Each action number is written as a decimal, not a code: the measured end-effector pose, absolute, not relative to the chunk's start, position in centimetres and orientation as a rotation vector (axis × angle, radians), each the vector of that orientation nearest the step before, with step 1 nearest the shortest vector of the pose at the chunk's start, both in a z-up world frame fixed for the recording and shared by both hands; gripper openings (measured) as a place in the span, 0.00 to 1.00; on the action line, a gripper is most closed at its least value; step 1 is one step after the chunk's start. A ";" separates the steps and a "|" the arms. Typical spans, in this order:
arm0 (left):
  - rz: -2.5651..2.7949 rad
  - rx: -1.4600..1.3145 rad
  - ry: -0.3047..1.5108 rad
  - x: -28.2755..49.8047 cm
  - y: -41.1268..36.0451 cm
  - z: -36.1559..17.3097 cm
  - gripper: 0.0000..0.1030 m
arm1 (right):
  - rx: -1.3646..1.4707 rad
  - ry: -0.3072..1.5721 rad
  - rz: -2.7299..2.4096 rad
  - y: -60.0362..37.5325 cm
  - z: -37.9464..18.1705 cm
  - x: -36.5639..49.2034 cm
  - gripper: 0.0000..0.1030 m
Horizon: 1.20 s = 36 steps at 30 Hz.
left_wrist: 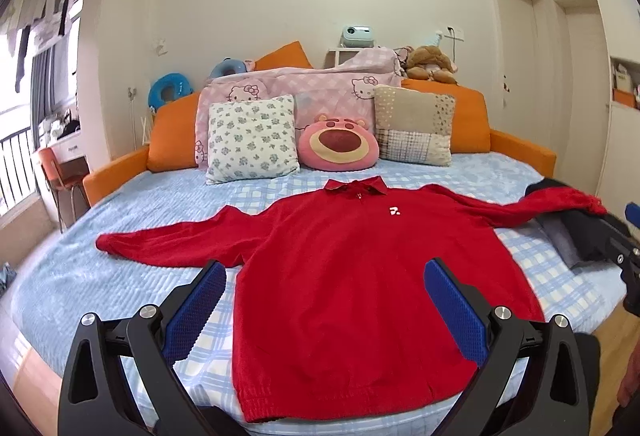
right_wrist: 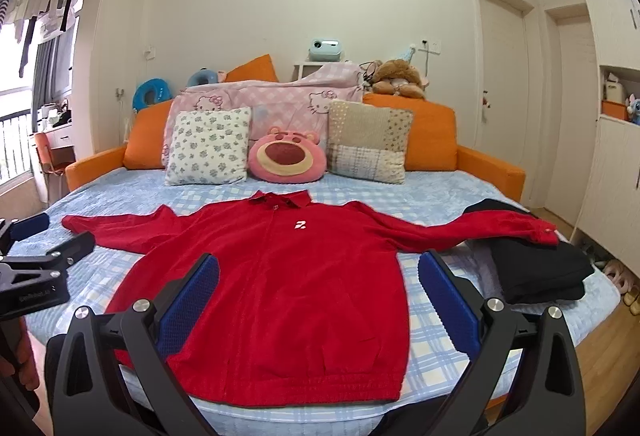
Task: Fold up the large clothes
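The red polo sweater (left_wrist: 352,276) lies flat in the middle of the frame on the blue checked bedsheet (left_wrist: 120,276), hem at the near bed edge; its right sleeve ends on folded dark clothes (right_wrist: 540,272); the left gripper (left_wrist: 325,272) and right gripper (right_wrist: 318,264) are both spread wide and hold nothing; bare sheet lies at lower left and lower right.

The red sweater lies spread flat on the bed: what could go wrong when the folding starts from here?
1. The far right sleeve rests on a folded dark garment; pulling the sleeve in may drag that garment along.
2. The hem lies at the bed's near edge, so the red sweater may slide off.
3. Both grippers are open and empty; fingers may pinch the checked sheet too.
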<state>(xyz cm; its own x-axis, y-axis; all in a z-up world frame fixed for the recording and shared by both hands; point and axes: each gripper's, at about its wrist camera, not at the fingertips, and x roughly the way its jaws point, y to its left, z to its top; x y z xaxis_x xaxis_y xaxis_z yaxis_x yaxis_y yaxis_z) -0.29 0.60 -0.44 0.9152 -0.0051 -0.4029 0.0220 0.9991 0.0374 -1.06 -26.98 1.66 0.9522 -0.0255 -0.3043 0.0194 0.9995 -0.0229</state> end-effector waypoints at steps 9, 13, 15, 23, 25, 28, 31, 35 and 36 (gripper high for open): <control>-0.006 0.018 0.406 -0.5 0.9 -0.1 0.98 | -0.020 0.317 -0.001 -26.8 1.6 -0.8 0.96; -0.009 0.022 0.404 -0.6 0.9 0.0 0.98 | -0.020 0.308 0.006 -26.9 1.8 -1.0 0.96; -0.014 0.019 0.406 -0.6 0.9 0.1 0.98 | -0.015 0.306 0.005 -26.9 1.8 -1.0 0.96; -0.016 0.017 0.407 -0.7 1.0 0.0 0.98 | -0.011 0.319 0.005 -27.1 1.6 -0.9 0.96; -0.017 0.022 0.407 -0.7 0.9 0.0 0.98 | -0.011 0.320 0.006 -27.1 1.5 -0.9 0.96; -0.010 0.036 0.401 -0.9 0.8 0.0 0.98 | -0.014 0.324 0.006 -27.0 1.5 -0.8 0.96; -0.014 0.042 0.400 -1.0 0.8 0.1 0.98 | -0.016 0.333 0.009 -26.9 1.3 -0.7 0.96; -0.012 0.044 0.401 -0.9 0.7 0.1 0.98 | -0.019 0.338 0.010 -26.7 1.2 -0.6 0.96; -0.012 0.046 0.399 -1.0 0.7 0.1 0.98 | -0.018 0.338 0.010 -26.7 1.2 -0.6 0.96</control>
